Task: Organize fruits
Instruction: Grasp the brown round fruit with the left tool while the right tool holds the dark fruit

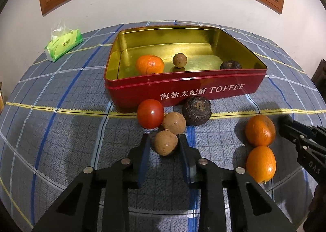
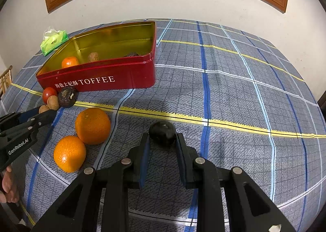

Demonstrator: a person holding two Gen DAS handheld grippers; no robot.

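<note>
Plaid tablecloth underneath, red toffee tin already holding a mandarin, a longan and a dark water chestnut. Left gripper is clamped on a brown longan; right gripper pinches a dark water chestnut.

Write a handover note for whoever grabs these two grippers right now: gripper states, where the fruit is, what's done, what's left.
Left gripper: shut on a brown longan on the tablecloth.
Right gripper: shut on a dark round fruit, also down on the cloth.
Done: red toffee tin holds a mandarin, a longan and a dark water chestnut.
Left outside, in front of the tin: tomato, second longan, large water chestnut, two oranges.
Next, probably: lift both held fruits into the tin, then fetch the rest.
</note>
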